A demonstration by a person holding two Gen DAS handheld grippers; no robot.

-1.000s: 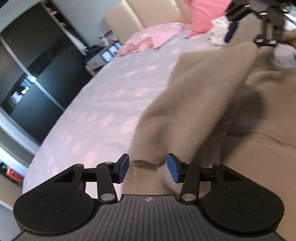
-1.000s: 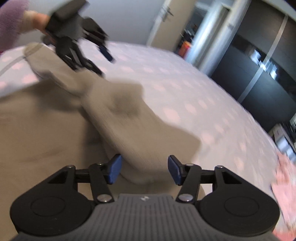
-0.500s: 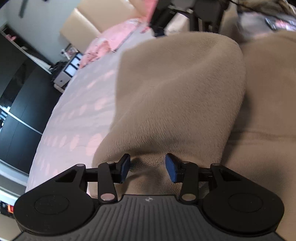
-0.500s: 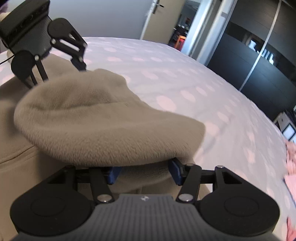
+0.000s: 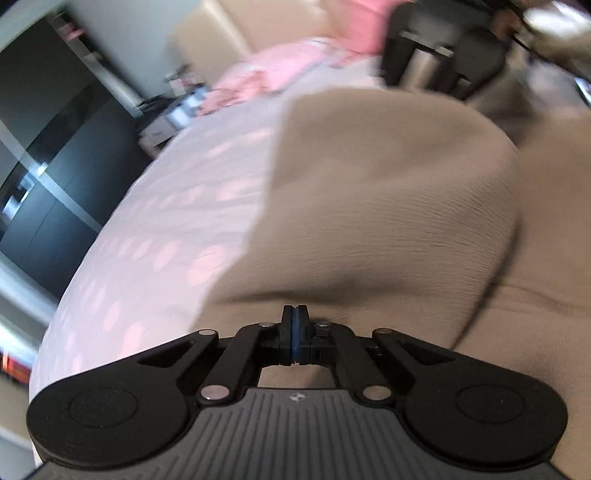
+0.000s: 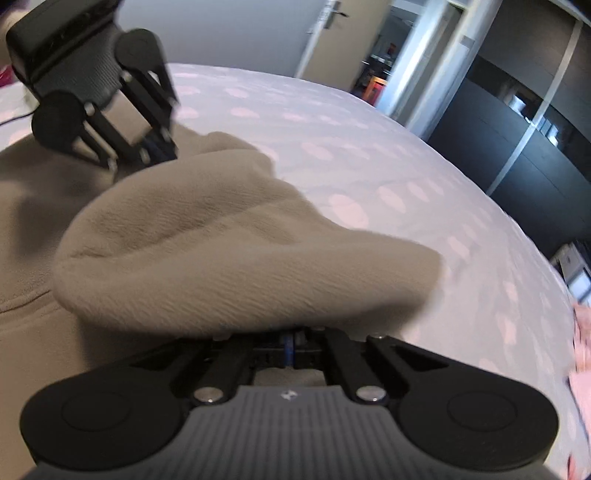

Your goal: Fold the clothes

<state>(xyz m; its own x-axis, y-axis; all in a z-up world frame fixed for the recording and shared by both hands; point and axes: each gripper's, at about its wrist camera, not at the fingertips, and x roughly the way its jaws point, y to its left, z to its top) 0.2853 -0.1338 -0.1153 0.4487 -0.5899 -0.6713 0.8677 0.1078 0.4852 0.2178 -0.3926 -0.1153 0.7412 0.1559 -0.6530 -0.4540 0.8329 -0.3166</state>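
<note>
A beige fleece garment (image 5: pixel 388 192) lies spread on the bed, with one part raised in a rounded fold (image 6: pixel 229 254) between my two grippers. At the fold's near edge my left gripper (image 5: pixel 294 314) is shut, its blue pads pressed together on the fleece. From the right wrist view, the left gripper (image 6: pixel 159 147) bites the far end of the same fold. My right gripper (image 6: pixel 290 338) is also shut on the fleece, and the overhanging fold half hides its pads.
The bed cover (image 5: pixel 166 229) is pale with pink spots and runs bare to the side of the garment. Pink clothes (image 5: pixel 280 62) lie by the beige headboard (image 5: pixel 240 29). Dark wardrobe doors (image 6: pixel 535 140) and a room door (image 6: pixel 332 33) stand beyond the bed.
Both grippers sank onto the beige fleece and went from open to shut on it. The fabric between them has bunched up into a raised fold.
</note>
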